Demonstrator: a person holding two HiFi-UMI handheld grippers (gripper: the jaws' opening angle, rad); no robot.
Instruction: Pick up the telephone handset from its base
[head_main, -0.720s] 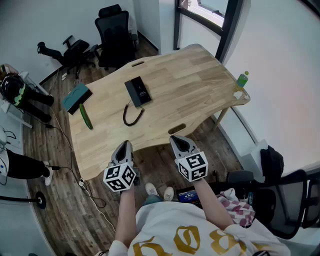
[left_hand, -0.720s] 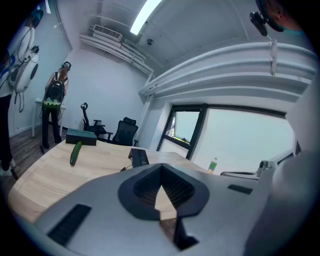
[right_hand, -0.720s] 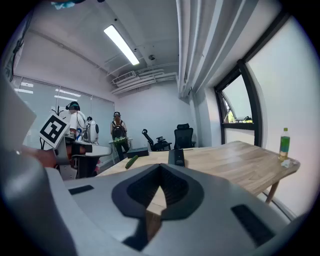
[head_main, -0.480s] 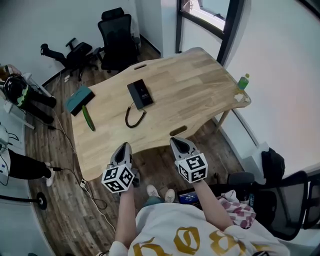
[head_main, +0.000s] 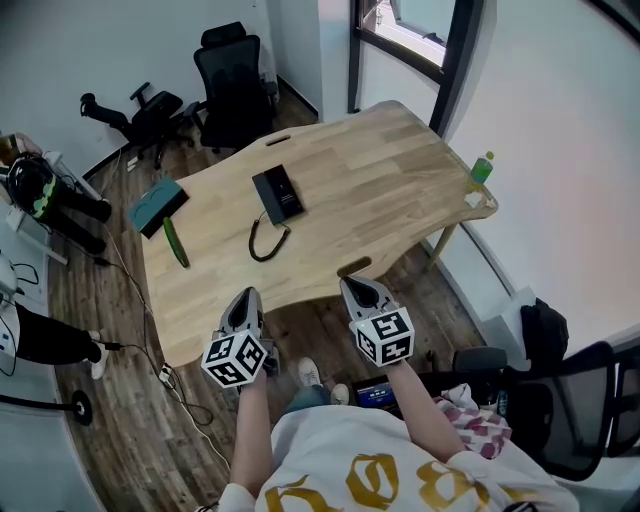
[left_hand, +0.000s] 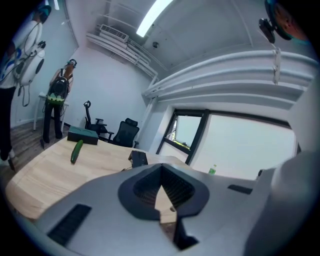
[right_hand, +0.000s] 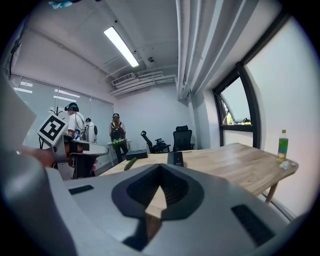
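A black telephone (head_main: 278, 194) lies on the wooden table (head_main: 380, 180), its coiled cord (head_main: 266, 241) curling toward the near edge; it shows small in the left gripper view as the telephone (left_hand: 138, 158) and in the right gripper view as the telephone (right_hand: 175, 158). Whether the handset rests on the base is too small to tell. My left gripper (head_main: 246, 300) and right gripper (head_main: 357, 286) hover before the table's near edge, well short of the phone. Both are shut with nothing between the jaws.
A green cucumber (head_main: 175, 241) and a teal box (head_main: 156, 202) lie on the table's left side. A green bottle (head_main: 483, 167) stands at the right corner. Office chairs (head_main: 232, 75) stand behind the table, another chair (head_main: 560, 400) at my right. Cables run over the floor at left; people stand far left.
The head view has shifted slightly, so the table sits a little higher and further left. Both grippers keep about the same place, still shut.
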